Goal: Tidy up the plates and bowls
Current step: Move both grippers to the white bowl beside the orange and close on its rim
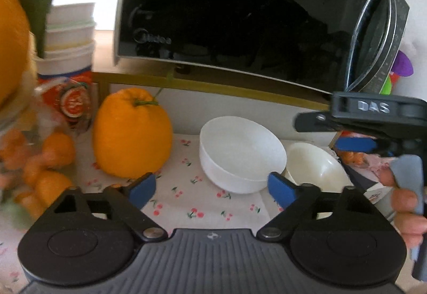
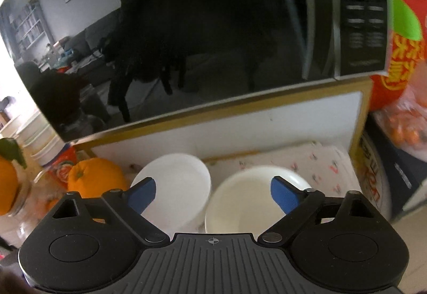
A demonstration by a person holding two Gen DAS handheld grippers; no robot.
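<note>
Left wrist view: two smooth, round bowls sit side by side on a cherry-printed white cloth (image 1: 192, 203) covering the bench, under the gold-edged shelf (image 1: 240, 86) that carries a glossy black microwave oven (image 1: 240, 14). The white glazed bowl (image 1: 240, 158) stands nearest a large, dimpled orange citrus fruit (image 1: 132, 134); the cream-coloured bowl (image 1: 315, 168) lies just to its right, rims close together. The left gripper (image 1: 212, 188), with blue pads on black arms, is spread wide and empty, short of the white bowl. The right gripper (image 1: 355, 144), held in a hand (image 1: 405, 195), hangs above the cream bowl, and this view does not show how its jaws stand. A stack of paper tubs (image 1: 69, 35) crowds the left edge.

Right wrist view: the right gripper (image 2: 213, 194) is spread and empty over both bowls, white (image 2: 181, 182) and cream (image 2: 245, 203). Open cloth lies behind the cream bowl; a printed box (image 2: 373, 182) hems in the right side.
</note>
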